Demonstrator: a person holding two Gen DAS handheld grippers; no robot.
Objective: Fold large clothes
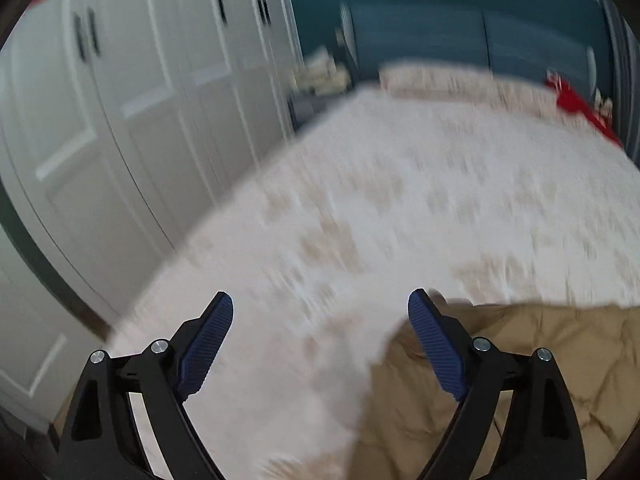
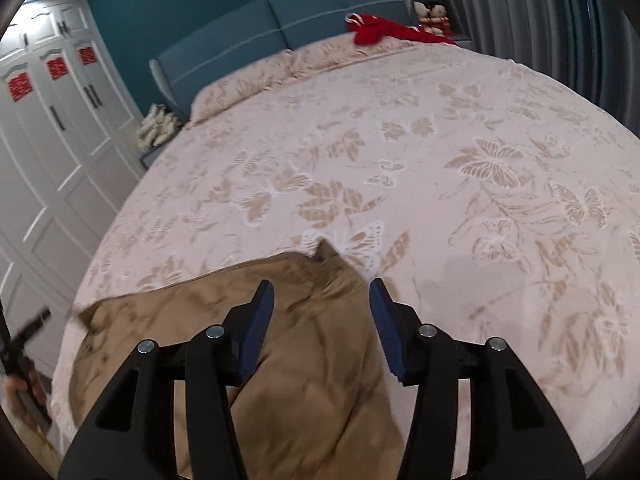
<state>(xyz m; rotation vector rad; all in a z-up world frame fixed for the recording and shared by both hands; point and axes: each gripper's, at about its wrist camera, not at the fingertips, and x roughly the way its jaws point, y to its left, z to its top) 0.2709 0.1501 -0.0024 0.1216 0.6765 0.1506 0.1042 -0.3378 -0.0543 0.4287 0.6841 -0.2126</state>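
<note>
- The left gripper [image 1: 320, 312] is standing wide, with nothing between its blue pads [image 1: 208, 348]; only the bedspread [image 1: 400, 200] is showing through the gap.
- The right gripper [image 2: 322, 300] is standing partly open above the tan garment [image 2: 304, 360], its pads clear of the cloth and gripping nothing.
- The tan garment is lying rumpled near the foot edge of the bed, toward the left corner, with one pointed flap [image 2: 326, 250] sticking up toward the middle.
- Judged from this, the cloth is lying unheld, so any fold may be slumping or springing loose, since the padded fabric looks bulky.
- The left view is blurring, so re-aiming at a hem could be missing the edge or pinching the bedspread instead.
- The garment is sitting close to the bed's edge; a careless tug may be dragging it off toward the wardrobe [image 2: 52, 140].
</note>
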